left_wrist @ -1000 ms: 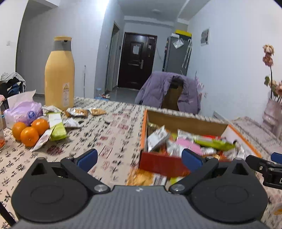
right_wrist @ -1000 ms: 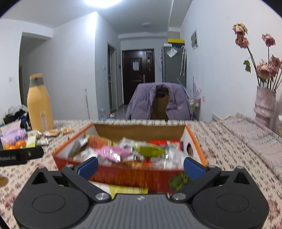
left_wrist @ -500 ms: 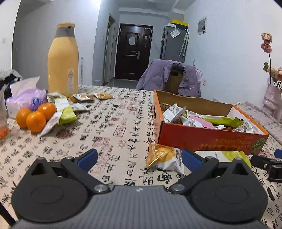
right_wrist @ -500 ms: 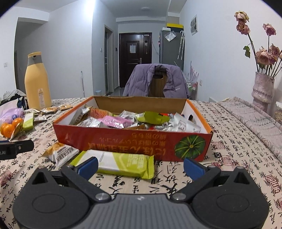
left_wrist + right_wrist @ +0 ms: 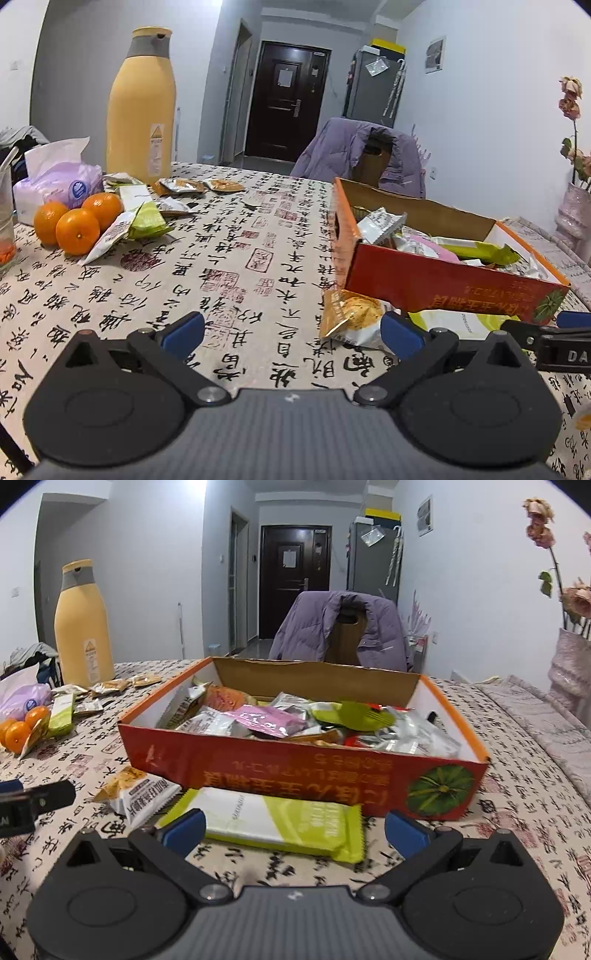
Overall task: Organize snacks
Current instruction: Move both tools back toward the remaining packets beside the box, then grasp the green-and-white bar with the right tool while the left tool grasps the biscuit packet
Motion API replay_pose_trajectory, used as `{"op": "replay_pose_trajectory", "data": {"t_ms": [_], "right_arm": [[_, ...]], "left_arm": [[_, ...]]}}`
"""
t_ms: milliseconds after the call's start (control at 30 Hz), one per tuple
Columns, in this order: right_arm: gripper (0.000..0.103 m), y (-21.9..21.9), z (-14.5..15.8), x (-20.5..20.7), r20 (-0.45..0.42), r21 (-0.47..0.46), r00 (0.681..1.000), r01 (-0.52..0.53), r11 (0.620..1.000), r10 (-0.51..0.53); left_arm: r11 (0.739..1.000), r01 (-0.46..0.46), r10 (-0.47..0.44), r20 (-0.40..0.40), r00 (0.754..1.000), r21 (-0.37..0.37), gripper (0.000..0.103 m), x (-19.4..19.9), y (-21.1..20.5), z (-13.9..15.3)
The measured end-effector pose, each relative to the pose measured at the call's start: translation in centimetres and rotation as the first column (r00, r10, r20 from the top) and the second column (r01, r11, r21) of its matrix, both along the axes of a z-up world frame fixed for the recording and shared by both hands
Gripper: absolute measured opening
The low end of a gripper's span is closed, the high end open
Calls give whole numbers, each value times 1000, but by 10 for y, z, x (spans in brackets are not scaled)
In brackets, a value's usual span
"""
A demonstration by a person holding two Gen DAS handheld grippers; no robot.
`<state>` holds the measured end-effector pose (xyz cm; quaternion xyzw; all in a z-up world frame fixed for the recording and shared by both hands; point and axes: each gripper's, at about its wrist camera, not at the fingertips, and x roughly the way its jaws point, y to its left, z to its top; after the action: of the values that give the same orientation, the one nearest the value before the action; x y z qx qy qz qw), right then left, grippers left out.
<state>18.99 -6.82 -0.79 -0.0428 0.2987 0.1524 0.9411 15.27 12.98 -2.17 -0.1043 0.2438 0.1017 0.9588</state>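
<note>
Three oranges [image 5: 75, 221], one yellow bottle [image 5: 140, 103], one tissue pack [image 5: 55, 181], one snack box [image 5: 303, 746], two loose packets before it.

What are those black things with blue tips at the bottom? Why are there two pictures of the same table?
Those are two grabbing tools that a person holds, one per hand. Each carries a camera looking forward, so you get two views. The left tool and the right tool are both open and hold nothing. On the tablecloth sits an orange box full of snacks. In front of it lie a green-and-white packet and a small cracker packet. Further left are oranges and a tall yellow bottle.
</note>
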Motion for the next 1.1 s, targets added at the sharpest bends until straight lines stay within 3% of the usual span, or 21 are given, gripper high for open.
{"op": "replay_pose_trajectory", "data": {"t_ms": [233, 433, 500, 567, 667, 867, 1100], "right_arm": [[103, 20, -4, 26, -102, 49, 994, 42, 998, -36], [103, 43, -6, 36, -90, 23, 993, 83, 996, -80], [101, 47, -8, 39, -87, 7, 992, 92, 996, -91], [92, 53, -11, 40, -84, -10, 991, 105, 994, -106], [81, 59, -16, 39, -91, -21, 992, 90, 996, -92], [72, 57, -19, 19, -77, -74, 997, -3, 997, -3], [70, 28, -14, -7, -96, -127, 992, -97, 987, 85]], "left_arm": [[1000, -22, 22, 0, 1000, -4, 103, 0, 2, -1], [999, -34, 34, -3, 999, -21, 103, -1, 6, -1], [999, -32, 32, -2, 999, -18, 103, -1, 5, -1], [999, -32, 32, -2, 999, -16, 103, -1, 5, -1], [999, -38, 38, 0, 999, -31, 103, -1, 7, -2], [996, -50, 50, -8, 999, -74, 103, -2, 14, -3], [996, -50, 50, -9, 999, -79, 103, -3, 15, -3]]}}
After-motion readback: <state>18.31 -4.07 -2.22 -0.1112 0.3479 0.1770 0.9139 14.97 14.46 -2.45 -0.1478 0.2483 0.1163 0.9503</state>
